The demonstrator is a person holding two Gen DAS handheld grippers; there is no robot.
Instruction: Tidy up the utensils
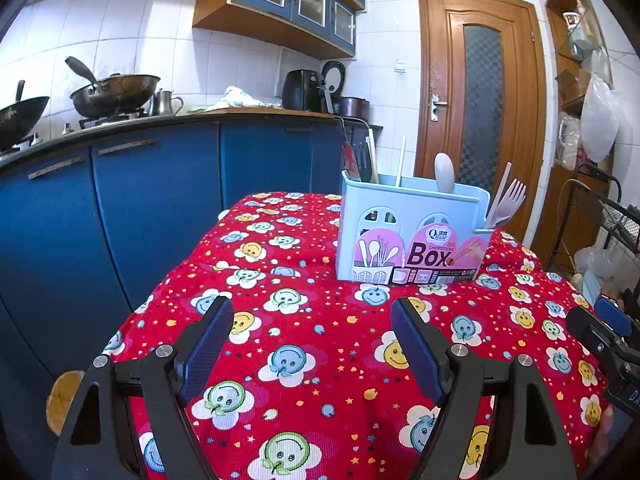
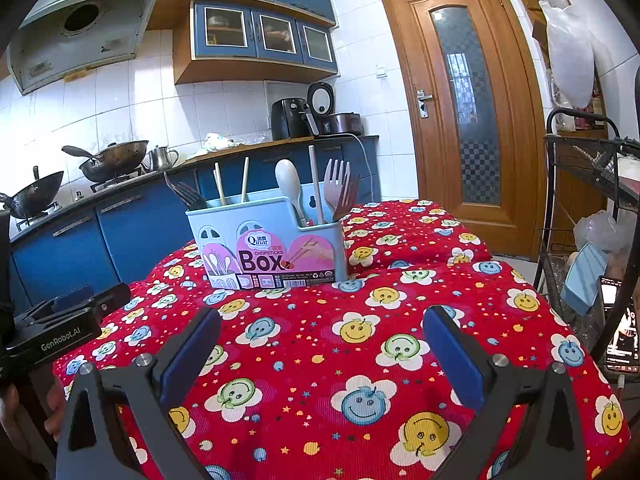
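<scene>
- Left gripper [image 1: 312, 344]: jaws stand wide apart, nothing between them; only the cloth shows below the blue ribbed pads.
- Right gripper [image 2: 320, 354]: jaws likewise wide apart and empty, hovering over the cloth.
- Box [image 2: 268, 240]: a pale blue plastic holder with arched cut-outs and a pink printed label, upright on the table ahead of both grippers and apart from them.
- Utensils stand upright in its compartments: a white spoon [image 2: 289, 188] near the middle, a pink fork [image 2: 335, 184] at the right end, pale chopsticks [image 2: 245, 180] toward the left, dark forks [image 2: 186, 196] at the left end.
- Cloth [image 2: 320, 320]: red ribbed fabric printed with smiley flowers, draped over the table, with a fold line running across it.
- Both grippers tilt slightly down, side by side; in the right wrist view, fingers of a hand [image 2: 54, 404] show at the lower left under the left gripper's black body.
</scene>
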